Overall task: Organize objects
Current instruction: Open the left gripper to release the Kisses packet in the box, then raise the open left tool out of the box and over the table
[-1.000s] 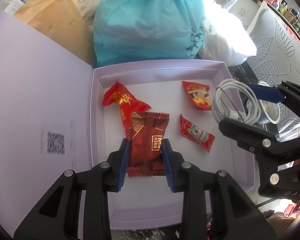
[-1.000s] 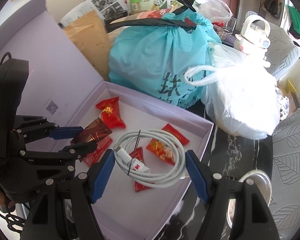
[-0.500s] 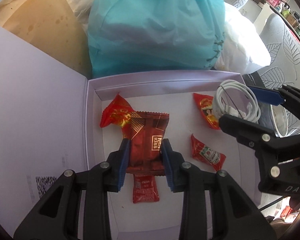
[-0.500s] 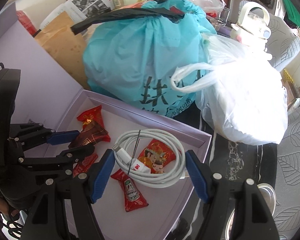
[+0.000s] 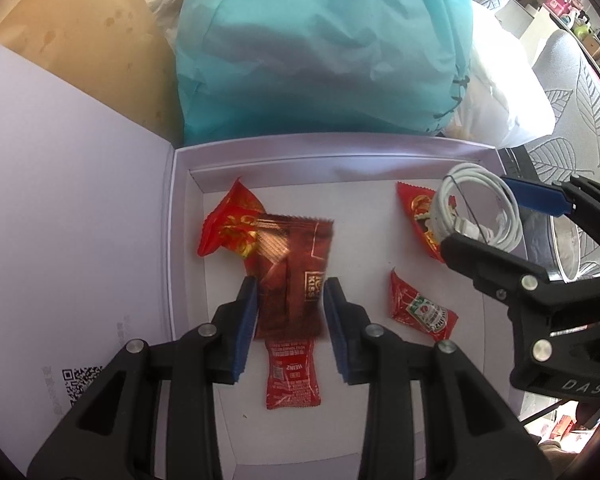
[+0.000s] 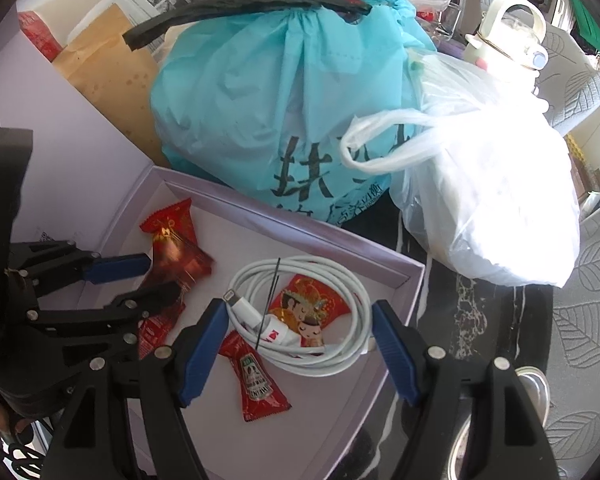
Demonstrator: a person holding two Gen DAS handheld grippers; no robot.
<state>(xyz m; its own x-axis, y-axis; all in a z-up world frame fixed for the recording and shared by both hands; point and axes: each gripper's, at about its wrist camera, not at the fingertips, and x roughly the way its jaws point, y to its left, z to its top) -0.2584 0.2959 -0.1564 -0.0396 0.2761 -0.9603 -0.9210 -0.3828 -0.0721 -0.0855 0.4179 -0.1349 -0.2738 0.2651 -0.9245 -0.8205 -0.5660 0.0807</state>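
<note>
Left wrist view: left tool (image 5: 290, 300) at bottom centre, blue pads clamped on a dark red snack packet (image 5: 290, 276) held over the lilac box (image 5: 332, 148), which fills the middle of the frame with its lid (image 5: 72, 184) open to the left, QR code at lower left. On the box floor: red candy (image 5: 230, 220) behind the packet at upper left, Heinz ketchup sachet (image 5: 292, 374) just below the packet between the tool fingers, second ketchup sachet (image 5: 422, 310) right of centre, red figure sachet (image 5: 418, 212) at upper right partly under the white cable coil (image 5: 480, 208). Right tool (image 5: 500, 224) enters from the right edge, its pads on either side of the coil. Teal bag (image 5: 320, 48) behind the box at top, brown paper bag (image 5: 84, 40) upper left, white plastic bag (image 5: 508, 92) upper right. Right wrist view: right tool (image 6: 298, 344) at bottom centre, pads wide apart and clamped on the white cable coil (image 6: 320, 308) across its width, coil over the box's right corner (image 6: 412, 272). Red figure sachet (image 6: 308, 312) shows through the coil, ketchup sachet (image 6: 256, 380) below it. Left tool (image 6: 156, 276) at left edge, clamped on the dark red packet (image 6: 184, 260), red candy (image 6: 168, 220) just above. Teal bag (image 6: 280, 100) upper centre, white plastic bag (image 6: 492, 184) at right, dark worktop (image 6: 480, 308) beside the box.
</note>
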